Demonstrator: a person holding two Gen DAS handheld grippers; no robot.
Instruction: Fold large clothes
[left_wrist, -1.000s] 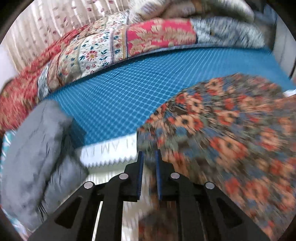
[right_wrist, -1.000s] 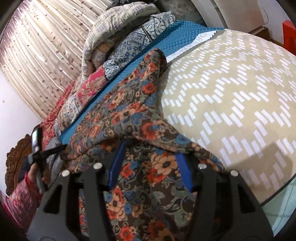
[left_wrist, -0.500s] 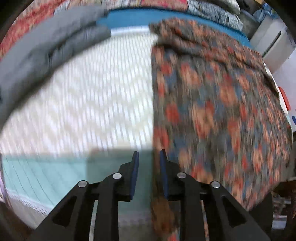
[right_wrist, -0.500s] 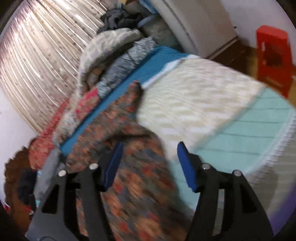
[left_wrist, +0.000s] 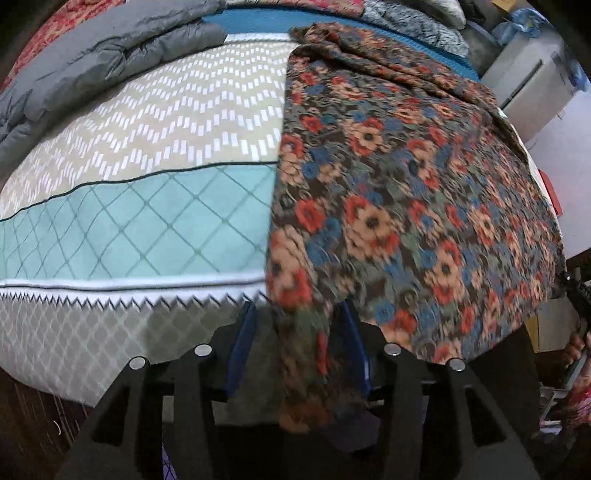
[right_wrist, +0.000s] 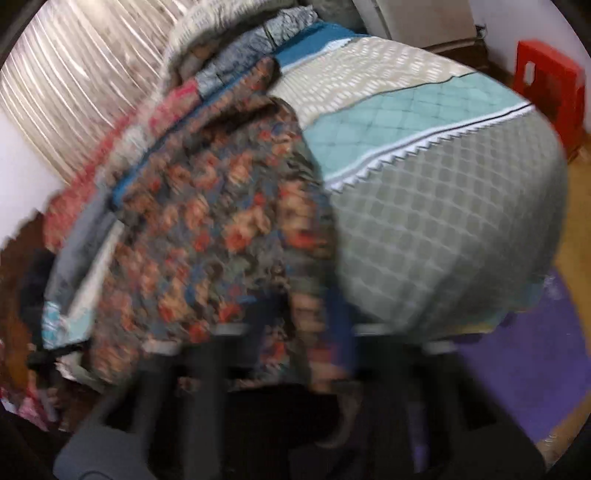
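A large floral garment (left_wrist: 399, 192) in brown, red and blue lies spread over the bed and hangs over its front edge. My left gripper (left_wrist: 299, 347) is open, its blue pads wide apart, with the garment's lower left corner hanging loose between them. The garment also shows in the right wrist view (right_wrist: 221, 229), badly blurred. My right gripper (right_wrist: 295, 332) is at the garment's lower right edge with cloth between its fingers; the blur hides how far apart the jaws stand.
The mattress (left_wrist: 147, 122) has a beige chevron top, a teal quilted band and a grey side. A grey padded jacket (left_wrist: 96, 62) lies at its far left. Patterned quilts (right_wrist: 207, 66) are piled at the head. A red stool (right_wrist: 550, 81) stands on the floor at right.
Both grippers have pulled back past the bed's front edge, dragging the garment flat toward me. The left gripper's jaws have opened from nearly shut to wide apart.
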